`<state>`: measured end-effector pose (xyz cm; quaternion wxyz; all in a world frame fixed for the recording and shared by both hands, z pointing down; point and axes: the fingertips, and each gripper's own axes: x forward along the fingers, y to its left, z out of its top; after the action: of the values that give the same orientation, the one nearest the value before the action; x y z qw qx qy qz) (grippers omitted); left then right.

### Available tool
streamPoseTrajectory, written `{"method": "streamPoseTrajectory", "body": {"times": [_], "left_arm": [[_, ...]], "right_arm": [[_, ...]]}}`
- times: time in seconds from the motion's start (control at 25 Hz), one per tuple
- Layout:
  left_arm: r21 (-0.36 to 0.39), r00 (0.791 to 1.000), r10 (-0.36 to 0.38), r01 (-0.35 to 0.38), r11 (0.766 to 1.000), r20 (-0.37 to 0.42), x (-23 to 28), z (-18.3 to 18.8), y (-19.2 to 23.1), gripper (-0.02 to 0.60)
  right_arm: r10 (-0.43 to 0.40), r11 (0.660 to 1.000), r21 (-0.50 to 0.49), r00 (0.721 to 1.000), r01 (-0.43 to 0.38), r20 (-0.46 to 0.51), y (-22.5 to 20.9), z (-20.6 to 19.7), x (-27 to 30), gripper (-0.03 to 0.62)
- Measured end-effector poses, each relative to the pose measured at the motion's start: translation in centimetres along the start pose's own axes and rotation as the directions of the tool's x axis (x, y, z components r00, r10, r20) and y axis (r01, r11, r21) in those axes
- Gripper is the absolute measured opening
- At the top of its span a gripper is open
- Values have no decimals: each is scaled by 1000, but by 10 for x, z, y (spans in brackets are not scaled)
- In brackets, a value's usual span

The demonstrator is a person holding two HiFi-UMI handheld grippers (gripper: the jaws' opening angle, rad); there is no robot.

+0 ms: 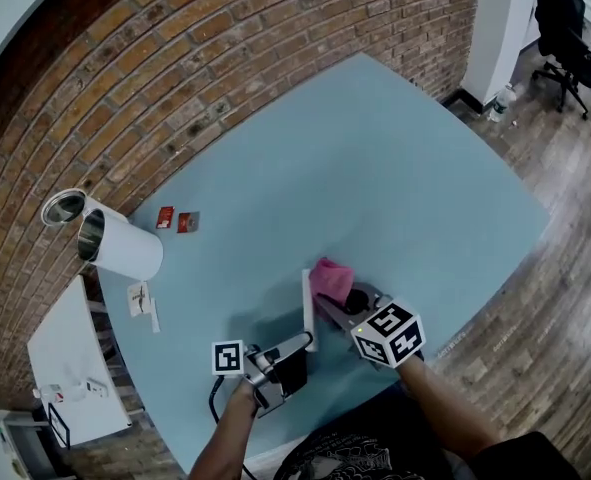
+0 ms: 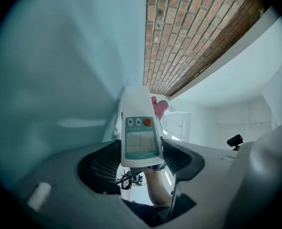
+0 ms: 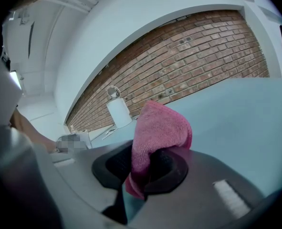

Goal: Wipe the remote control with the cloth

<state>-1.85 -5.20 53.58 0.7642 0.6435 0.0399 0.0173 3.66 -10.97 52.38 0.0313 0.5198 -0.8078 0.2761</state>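
The left hand-held gripper (image 1: pixel 297 348) is clamped on the near end of the remote (image 1: pixel 308 308), whose long side points to 12 o'clock over the counter (image 1: pixel 395 188), and the cloth (image 1: pixel 330 276), clamped in the right hand-held gripper (image 1: pixel 343 303), is right beside its far end at 3 o'clock.

on the pale blue table (image 1: pixel 405 168) i see a white cylinder (image 1: pixel 125 248) lying on its side near the left edge, a shiny metal cup (image 1: pixel 63 207) just beside it, two small red packets (image 1: pixel 165 218) and some white paper slips (image 1: pixel 141 299). a brick wall (image 1: pixel 225 58) runs along the table's far side. well away on the wooden floor (image 1: pixel 565 298) i make out a black office chair (image 1: pixel 567 28) and a bottle (image 1: pixel 502 101).
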Motion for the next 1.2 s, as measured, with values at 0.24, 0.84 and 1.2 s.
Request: {"method": "streamPoseTrajectory", "body": {"times": [0.24, 0.84, 1.2], "left_arm": [[-5, 999, -24, 24, 1000, 26, 2, 3, 0, 269], [13, 986, -49, 48, 999, 157, 4, 26, 0, 270], [4, 976, -67, 67, 998, 206, 12, 34, 0, 268]], "right_arm": [[0, 1000, -19, 1000, 0, -6, 17, -4, -6, 64], [-27, 1000, 6, 999, 27, 18, 48, -10, -29, 64], [-55, 998, 7, 997, 55, 49, 60, -15, -43, 64]]}}
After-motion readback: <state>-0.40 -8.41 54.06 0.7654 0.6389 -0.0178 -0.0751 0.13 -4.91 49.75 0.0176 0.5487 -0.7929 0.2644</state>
